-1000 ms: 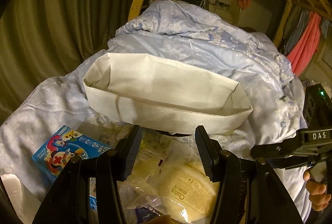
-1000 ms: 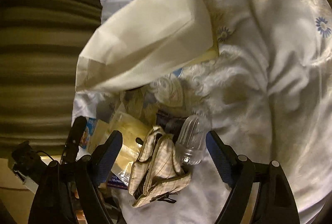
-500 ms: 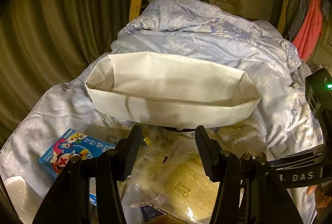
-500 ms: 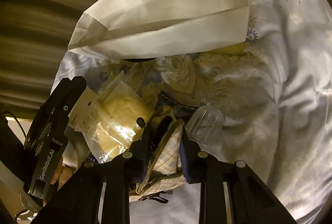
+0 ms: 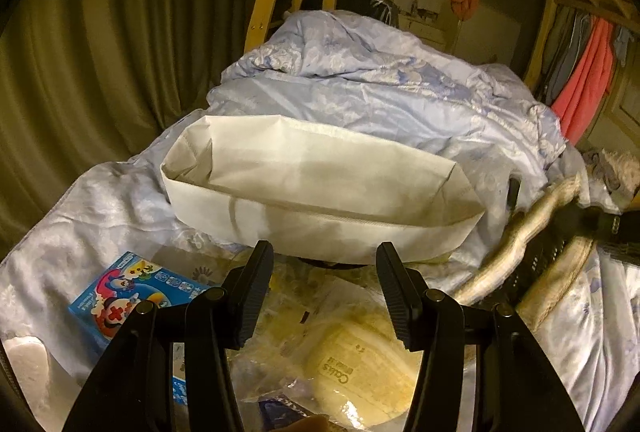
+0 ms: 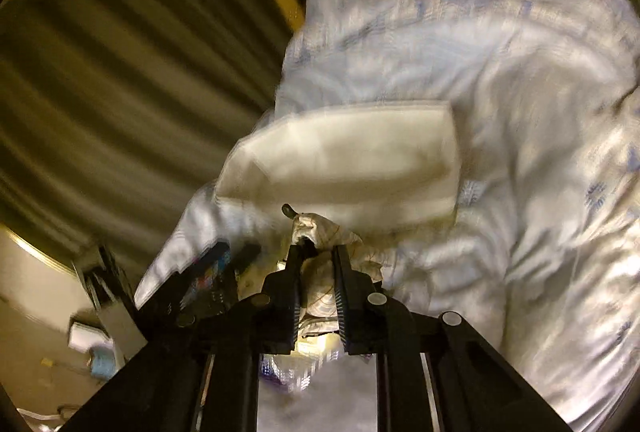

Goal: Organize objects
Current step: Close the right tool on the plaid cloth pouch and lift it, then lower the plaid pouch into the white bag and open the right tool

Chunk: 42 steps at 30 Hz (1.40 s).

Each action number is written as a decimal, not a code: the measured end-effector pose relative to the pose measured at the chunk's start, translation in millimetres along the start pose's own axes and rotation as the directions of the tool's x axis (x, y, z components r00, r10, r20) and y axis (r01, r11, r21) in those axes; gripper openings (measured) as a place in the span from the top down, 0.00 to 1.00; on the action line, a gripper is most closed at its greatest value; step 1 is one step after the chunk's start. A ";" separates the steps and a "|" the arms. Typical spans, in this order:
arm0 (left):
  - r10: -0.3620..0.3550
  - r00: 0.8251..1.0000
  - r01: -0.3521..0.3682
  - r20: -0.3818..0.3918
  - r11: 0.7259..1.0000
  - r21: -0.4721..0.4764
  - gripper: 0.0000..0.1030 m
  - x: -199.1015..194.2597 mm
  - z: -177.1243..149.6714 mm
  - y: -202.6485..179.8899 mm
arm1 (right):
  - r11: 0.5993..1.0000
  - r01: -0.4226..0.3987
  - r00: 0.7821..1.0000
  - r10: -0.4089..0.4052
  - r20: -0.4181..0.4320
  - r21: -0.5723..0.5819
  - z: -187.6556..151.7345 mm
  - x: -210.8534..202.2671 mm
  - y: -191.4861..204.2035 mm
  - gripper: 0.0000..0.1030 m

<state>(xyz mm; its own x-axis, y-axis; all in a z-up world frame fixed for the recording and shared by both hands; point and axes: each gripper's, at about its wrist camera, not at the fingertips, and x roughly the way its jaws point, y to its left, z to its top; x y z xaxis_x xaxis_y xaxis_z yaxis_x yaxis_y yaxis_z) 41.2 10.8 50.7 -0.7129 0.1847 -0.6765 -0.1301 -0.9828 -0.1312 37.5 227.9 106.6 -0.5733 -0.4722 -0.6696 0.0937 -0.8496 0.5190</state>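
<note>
One checked pouch [image 6: 316,232] lengthwise between closing jaws, pointing forward.

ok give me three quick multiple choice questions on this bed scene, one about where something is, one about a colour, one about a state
1. Where does the blue cartoon box lie, seen from the left wrist camera?
A. inside the white bin
B. on the bedding, left of the left gripper
C. hanging from the wooden frame

2. What colour is the fabric bin?
A. white
B. red
C. black

3. What is between the right gripper's jaws?
A. nothing
B. the blue box
C. a checked cloth pouch

Answers:
1 B: the box rests flat on the pale sheet, below and left of the bin.
2 A: its walls and rim are off-white in both views.
3 C: the jaws are closing, with the pouch pinched between the pads and held clear of the bedding.
</note>
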 end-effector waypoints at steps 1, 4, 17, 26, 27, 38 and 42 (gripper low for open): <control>-0.007 1.000 0.007 0.002 1.000 -0.005 0.49 0.0 0.4 -0.3 | 1.000 0.015 0.999 -0.015 0.041 -0.004 2.0 -3.2 3.6 0.86; -0.017 1.000 0.018 0.010 1.000 -0.007 0.49 0.1 1.1 -4.1 | 0.998 0.058 0.986 -0.058 0.155 0.004 9.2 -7.0 14.0 0.86; -0.029 0.999 0.029 0.013 0.999 0.033 0.49 14.2 -3.1 -19.9 | 0.992 0.107 0.894 -0.124 0.431 0.064 32.8 43.9 -6.1 0.87; -0.074 0.996 0.073 -0.054 0.997 -0.010 0.50 35.0 -7.8 -11.2 | 0.952 0.294 0.912 -0.306 0.273 0.086 11.1 95.1 -36.6 0.87; -0.072 0.996 0.071 -0.059 0.997 -0.006 0.50 36.2 -8.5 -11.5 | 0.945 0.312 0.910 -0.326 0.256 0.093 7.5 97.0 -36.8 0.87; -0.027 0.993 0.030 -0.113 0.999 0.027 0.50 49.6 -13.1 -17.5 | 0.910 0.407 0.913 -0.405 -0.040 0.082 -3.4 116.8 -31.3 0.84; -0.026 0.992 0.029 -0.123 0.999 0.022 0.50 54.2 -11.9 -16.7 | 0.919 0.382 0.923 -0.376 -0.079 0.099 -1.6 109.9 -36.8 0.84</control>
<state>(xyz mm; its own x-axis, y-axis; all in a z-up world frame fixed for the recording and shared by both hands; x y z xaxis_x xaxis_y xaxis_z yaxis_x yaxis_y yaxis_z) 13.0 37.3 7.6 -0.6191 0.2097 -0.7568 -0.1661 -0.9769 -0.1348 -27.6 206.9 13.0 -0.5006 -0.1353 -0.8551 -0.2140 -0.9377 0.2736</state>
